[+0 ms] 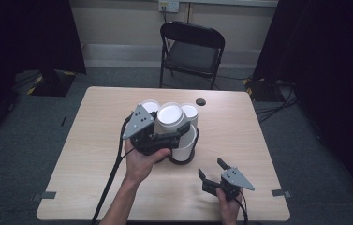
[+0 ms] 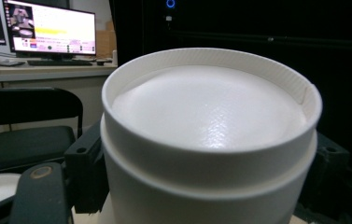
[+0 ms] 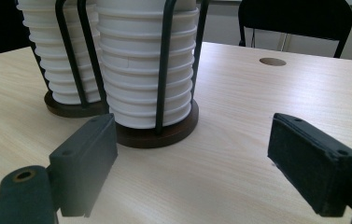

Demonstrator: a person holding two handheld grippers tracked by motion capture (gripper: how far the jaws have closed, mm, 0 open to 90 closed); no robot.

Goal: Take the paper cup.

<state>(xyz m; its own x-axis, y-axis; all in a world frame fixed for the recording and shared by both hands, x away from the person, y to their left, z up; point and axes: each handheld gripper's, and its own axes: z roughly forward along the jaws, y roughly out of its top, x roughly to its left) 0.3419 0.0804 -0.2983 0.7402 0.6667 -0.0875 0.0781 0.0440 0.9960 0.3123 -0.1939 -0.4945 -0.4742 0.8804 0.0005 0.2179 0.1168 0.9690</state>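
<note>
A white paper cup (image 1: 171,116), upside down with its recessed base up, sits between the jaws of my left gripper (image 1: 176,135), which is shut on it. In the left gripper view the cup (image 2: 211,112) looms close, a black pad (image 2: 87,163) pressed on each side. It hangs over the near stack of upturned white cups (image 1: 184,146) in a dark wire rack. Two more stacks (image 1: 150,106) stand just behind. My right gripper (image 1: 211,169) rests low at the table's front right, open, with nothing between its fingers (image 3: 87,163). Ahead of it stand the near stack (image 3: 136,70) and its round brown base (image 3: 159,135).
The light wooden table (image 1: 90,178) has a round cable hole (image 1: 201,101) near its far edge. A black folding chair (image 1: 193,47) stands behind the table. Dark curtains hang at both sides. A lit monitor (image 2: 52,28) stands on a desk farther off.
</note>
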